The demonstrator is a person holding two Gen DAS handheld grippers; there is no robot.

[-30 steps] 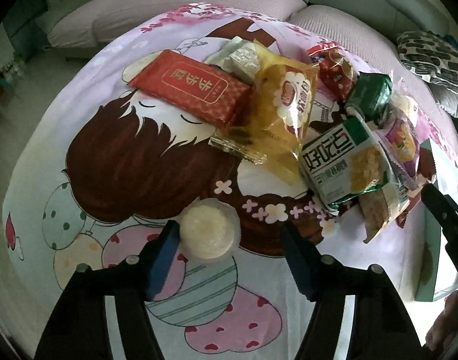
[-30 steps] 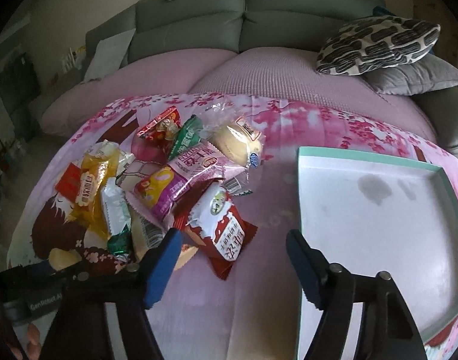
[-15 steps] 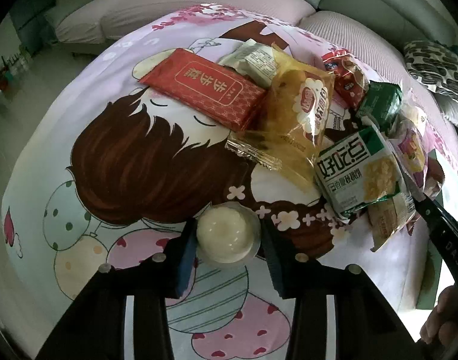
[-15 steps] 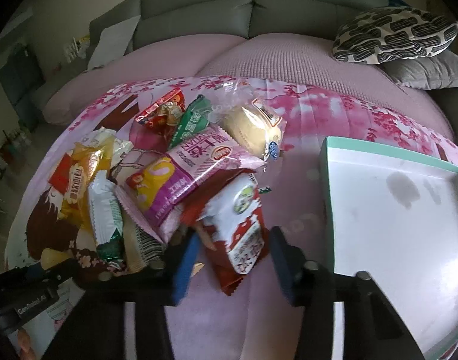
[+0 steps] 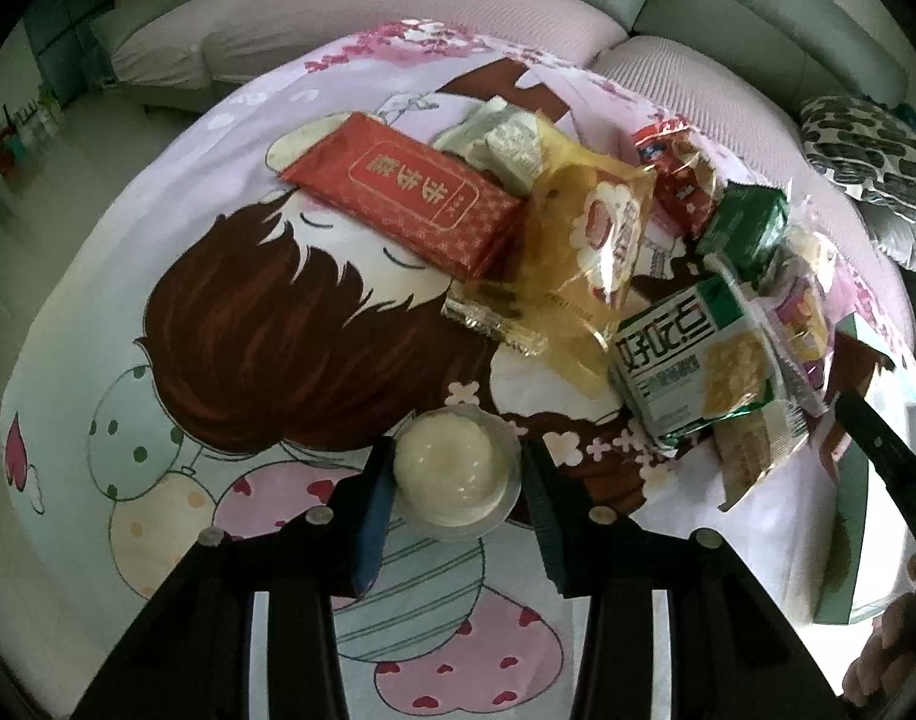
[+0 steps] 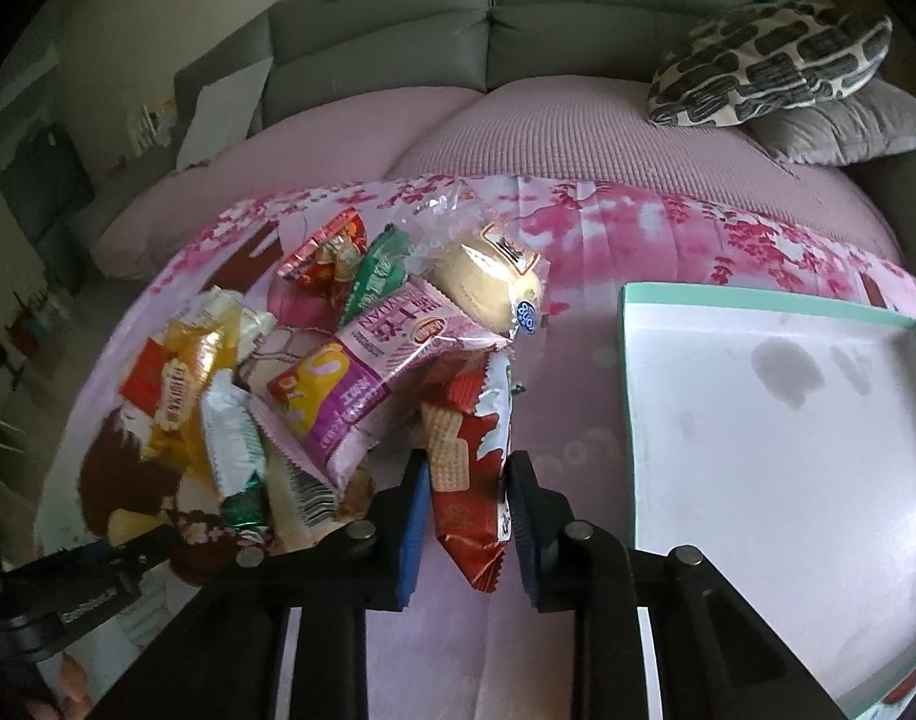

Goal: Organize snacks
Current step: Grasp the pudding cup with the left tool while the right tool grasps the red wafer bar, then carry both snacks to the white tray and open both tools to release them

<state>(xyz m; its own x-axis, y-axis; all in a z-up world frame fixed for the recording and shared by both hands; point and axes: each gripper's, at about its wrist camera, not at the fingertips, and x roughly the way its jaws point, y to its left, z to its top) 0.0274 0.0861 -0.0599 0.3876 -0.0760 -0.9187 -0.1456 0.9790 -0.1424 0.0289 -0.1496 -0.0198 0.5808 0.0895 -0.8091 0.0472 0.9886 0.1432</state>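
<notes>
Left wrist view: left gripper jaws closed on jelly cup, dome up, on cartoon cloth near the snack pile. Right gripper jaws pinch red wafer pack edge-on, long axis running away from cam, beside tray.

Open cloth left of the snack pile; bare tray on the right, packets crowding the middle.
</notes>
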